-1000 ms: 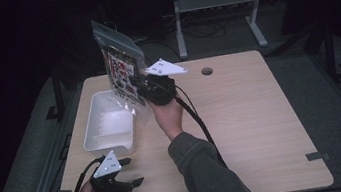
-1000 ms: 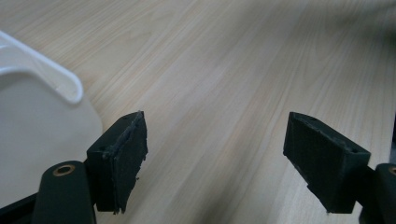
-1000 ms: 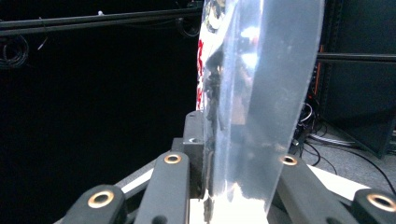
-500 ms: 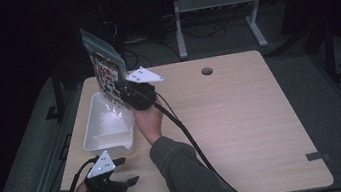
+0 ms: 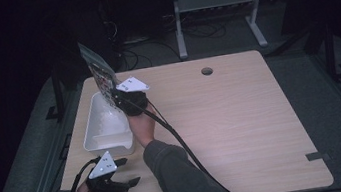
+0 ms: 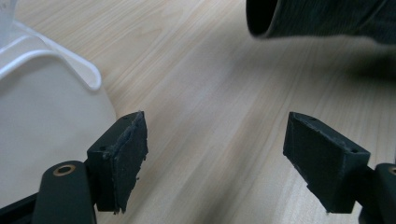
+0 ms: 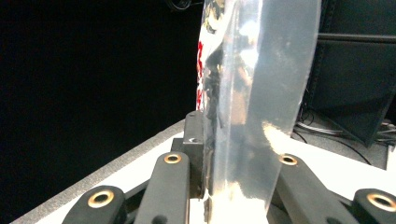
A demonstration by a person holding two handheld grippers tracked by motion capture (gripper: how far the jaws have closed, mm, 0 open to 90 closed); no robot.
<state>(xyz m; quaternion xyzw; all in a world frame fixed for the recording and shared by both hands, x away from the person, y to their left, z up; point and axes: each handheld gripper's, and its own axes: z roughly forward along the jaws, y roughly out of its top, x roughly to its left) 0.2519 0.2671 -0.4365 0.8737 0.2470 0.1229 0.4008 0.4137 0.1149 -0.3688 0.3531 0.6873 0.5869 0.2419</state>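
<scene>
Clear packet (image 5: 98, 72) standing upright above white tray's (image 5: 94, 137) far end, right claw (image 5: 117, 94) pinching its lower edge. Looking light, floppy, slick; gripping at sealed edge seems safest. Left claw (image 5: 127, 171) resting wide open, holding nothing, just beside tray's near end.

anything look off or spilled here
Nothing stands out. The right gripper holds a clear printed bag upright over the far end of the white tray, jaws shut on its lower edge. The left gripper rests open on the wooden table beside the tray. No spill shows.
</scene>
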